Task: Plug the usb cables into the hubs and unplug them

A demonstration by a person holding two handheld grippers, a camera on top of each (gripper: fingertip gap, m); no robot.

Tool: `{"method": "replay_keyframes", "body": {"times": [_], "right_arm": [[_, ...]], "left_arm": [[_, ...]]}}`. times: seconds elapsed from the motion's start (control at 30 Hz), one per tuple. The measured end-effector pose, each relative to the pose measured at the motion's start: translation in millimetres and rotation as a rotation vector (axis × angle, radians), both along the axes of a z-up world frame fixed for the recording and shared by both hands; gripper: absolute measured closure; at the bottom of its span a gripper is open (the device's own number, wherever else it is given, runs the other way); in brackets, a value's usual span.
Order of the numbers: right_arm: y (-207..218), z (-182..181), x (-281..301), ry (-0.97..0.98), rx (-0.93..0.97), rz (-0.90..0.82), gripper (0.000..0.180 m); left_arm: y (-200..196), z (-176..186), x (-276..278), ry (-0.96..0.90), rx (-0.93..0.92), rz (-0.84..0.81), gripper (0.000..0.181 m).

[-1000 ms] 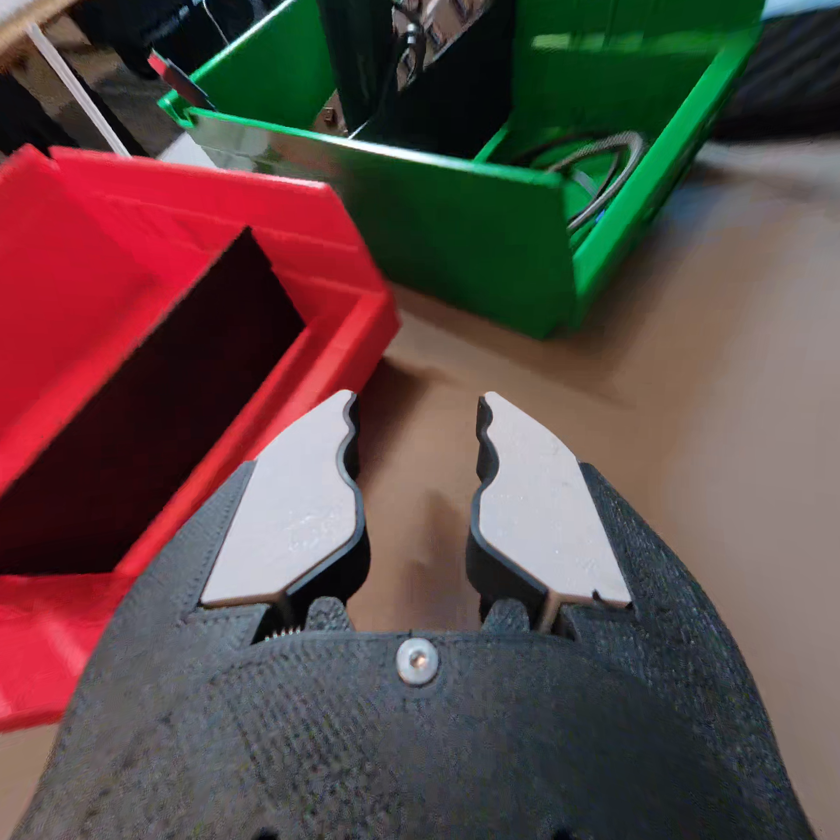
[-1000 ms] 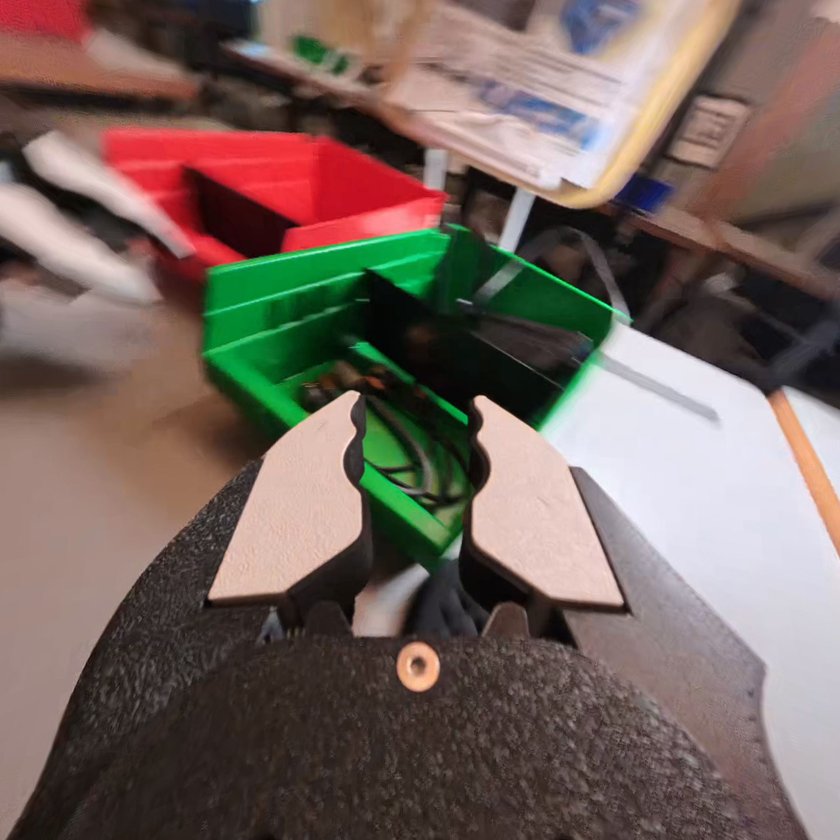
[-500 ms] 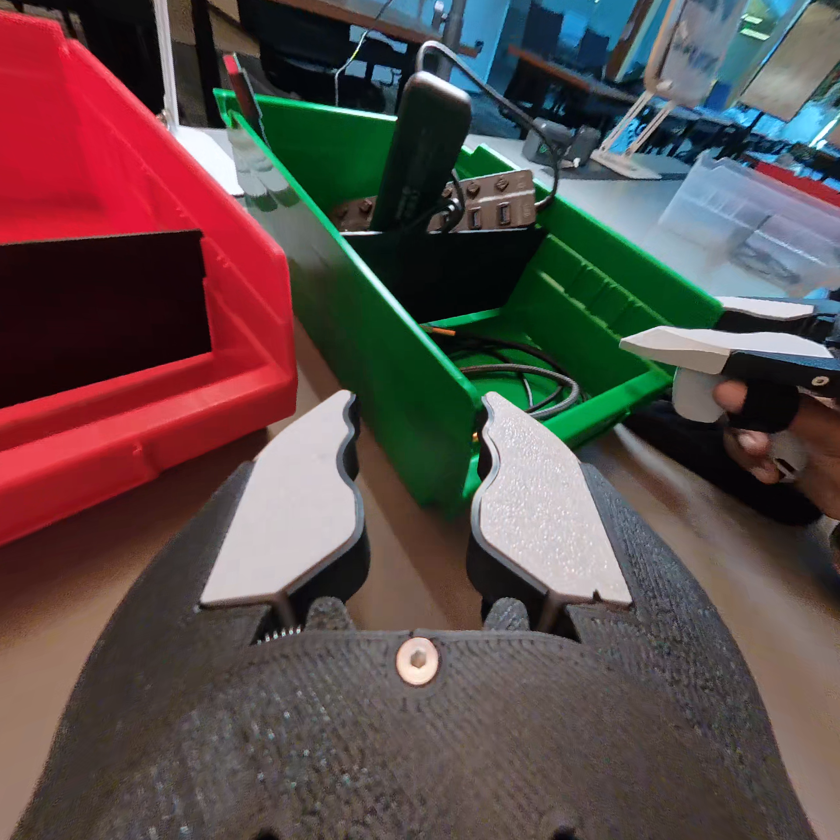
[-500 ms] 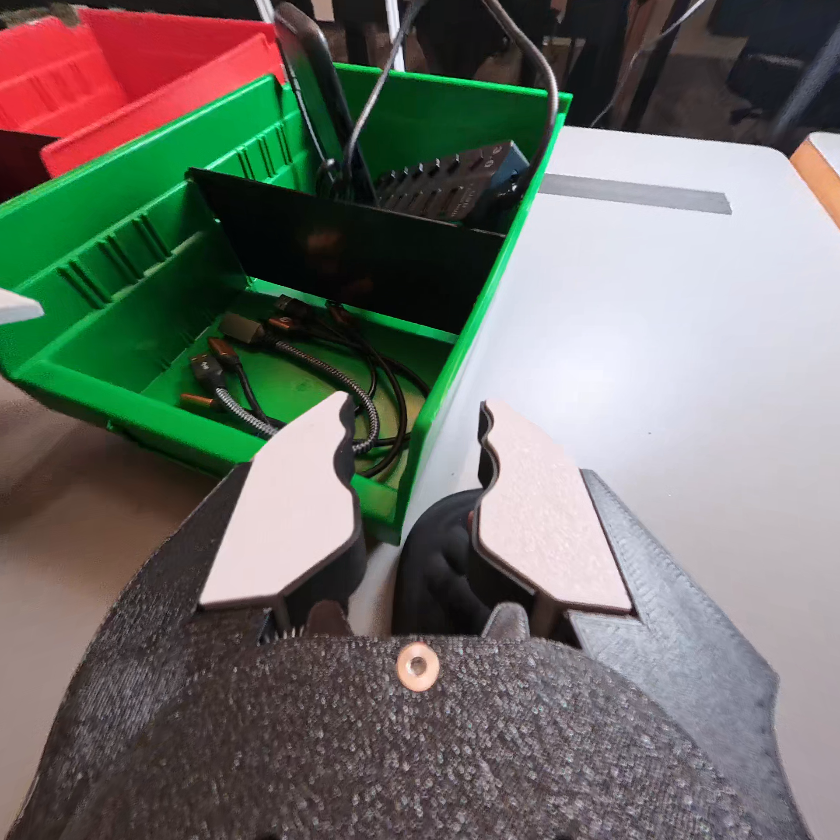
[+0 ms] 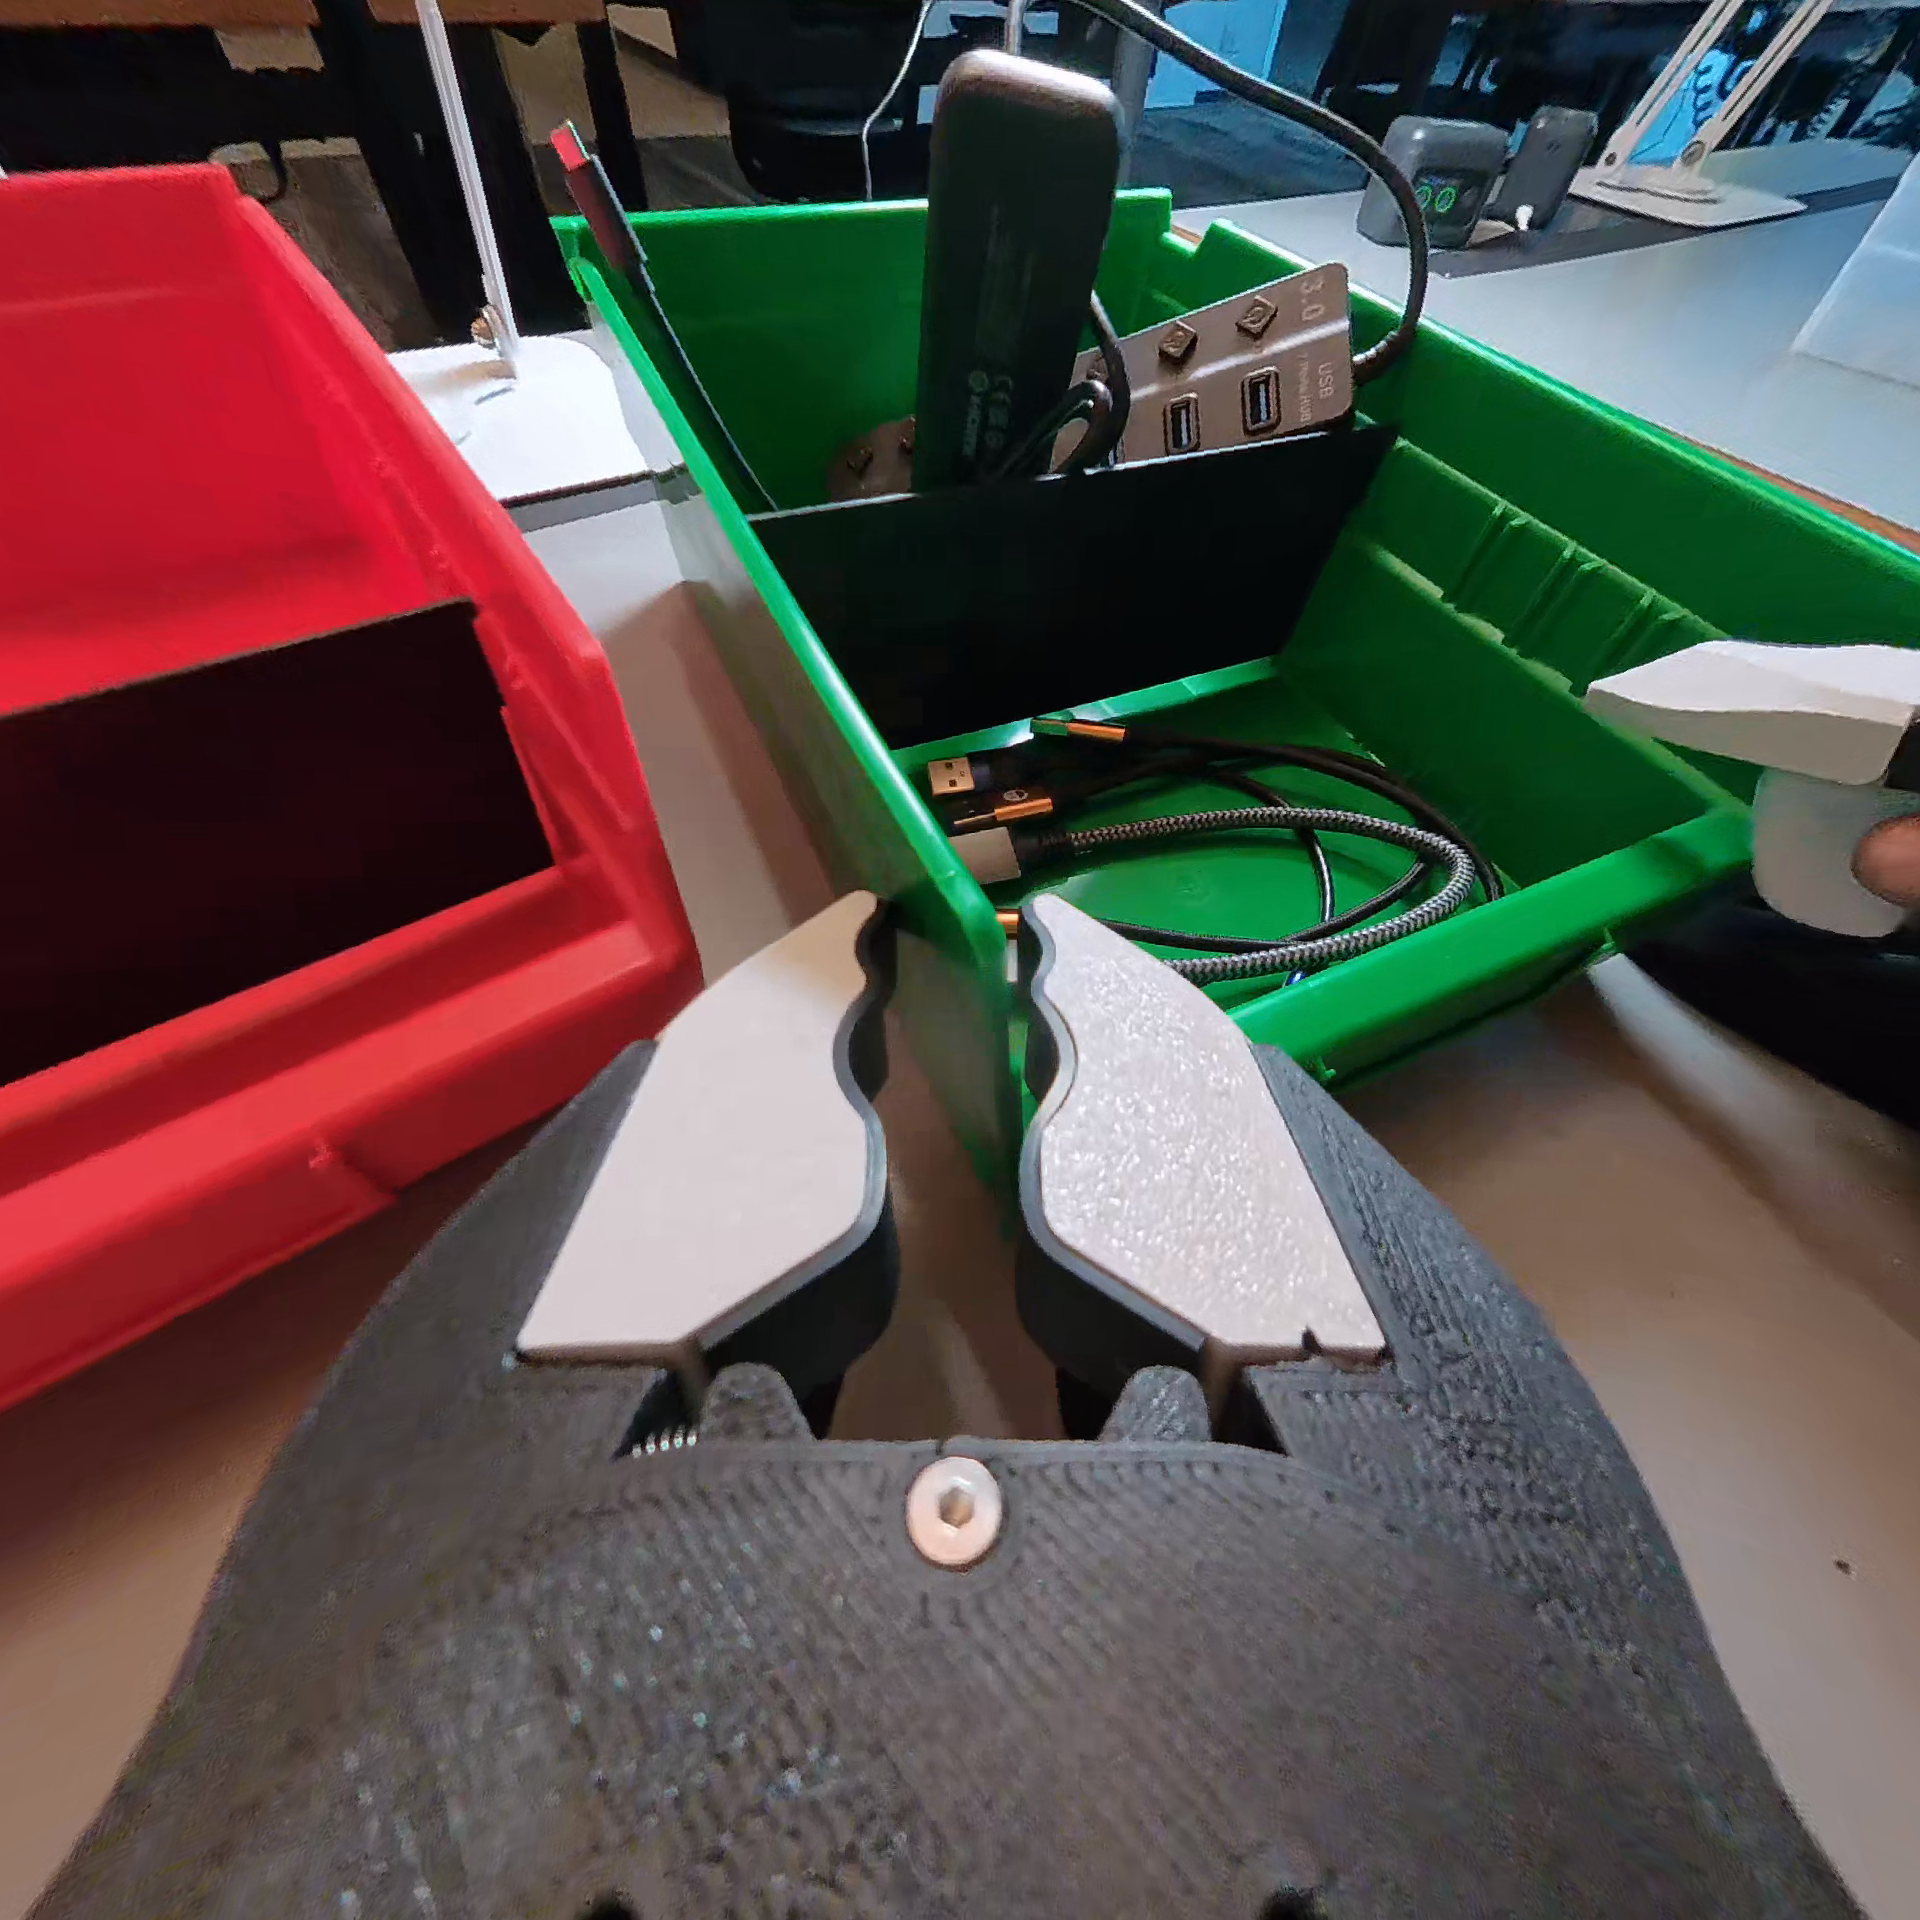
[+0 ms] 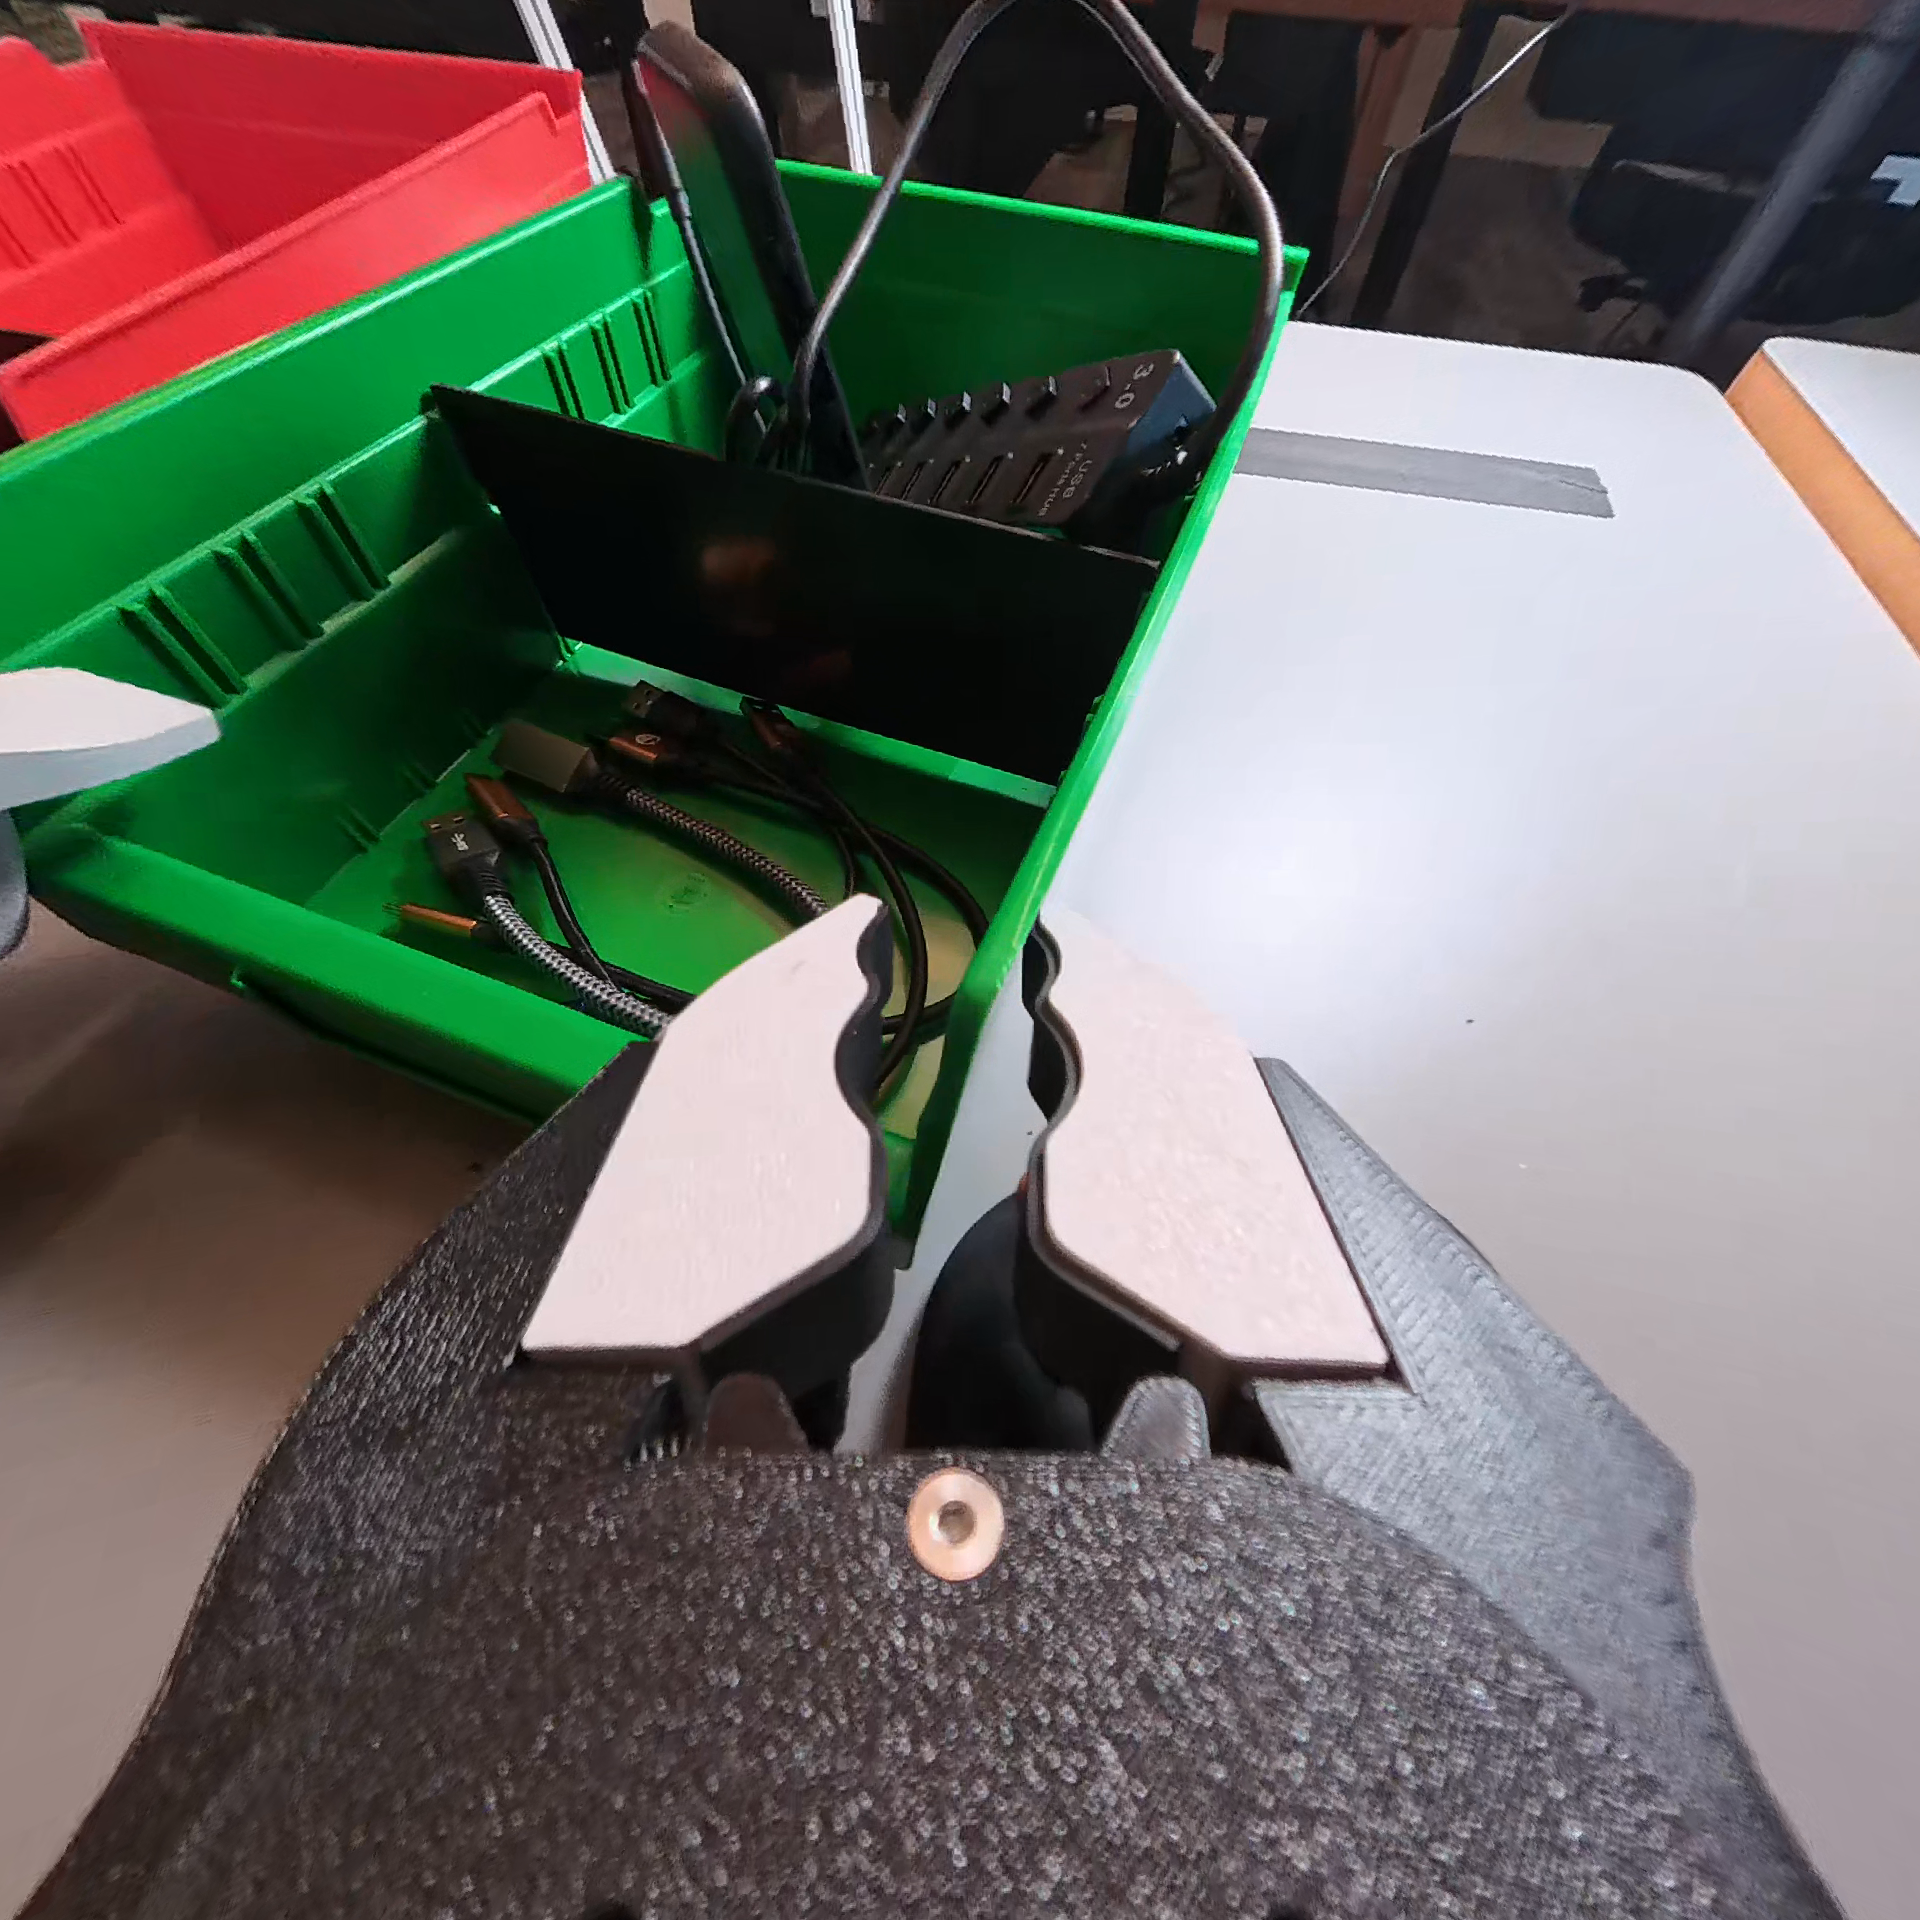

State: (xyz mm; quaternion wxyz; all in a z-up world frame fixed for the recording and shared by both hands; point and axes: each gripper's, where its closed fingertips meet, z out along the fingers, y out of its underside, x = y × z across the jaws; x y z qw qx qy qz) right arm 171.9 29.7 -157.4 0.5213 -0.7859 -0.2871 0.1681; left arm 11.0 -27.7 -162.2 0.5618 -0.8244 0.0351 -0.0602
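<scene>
We have brought both grippers, left (image 5: pixel 951 930) and right (image 6: pixel 956 935), up to the green bin (image 5: pixel 1455 582); fingers parted, holding nothing. The cables (image 6: pixel 727 842) and hubs (image 5: pixel 1236 364) remain untouched.

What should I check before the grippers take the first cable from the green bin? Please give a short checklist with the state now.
1. Left gripper open and empty: ok.
2. Right gripper open and empty: ok.
3. USB cables loose in the front compartment of the green bin: ok.
4. Hubs behind the black divider, ports visible: ok.
5. Cables untangled: not ok, they overlap.
6. Hub ports free: cannot tell.
</scene>
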Motion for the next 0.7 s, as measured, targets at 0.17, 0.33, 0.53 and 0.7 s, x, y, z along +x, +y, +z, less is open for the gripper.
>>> {"method": "replay_keyframes", "body": {"times": [0.17,0.33,0.53,0.7], "right_arm": [[-1.8,2.1,1.8,-0.009,0.024,0.006,0.163],[-10.9,15.6,1.8,0.011,0.053,0.019,0.162],[-26.3,65.2,12.6,-0.036,0.163,0.017,0.164],[-40.1,102.5,11.5,-0.03,0.258,0.026,0.169]], "left_arm": [[-1.6,1.6,-2.4,0.038,0.005,0.015,0.162],[-9.6,22.9,-2.9,0.053,0.072,0.022,0.165],[-18.6,58.1,3.4,0.084,0.151,0.005,0.17],[-27.4,98.3,-1.6,0.093,0.239,0.016,0.172]]}}
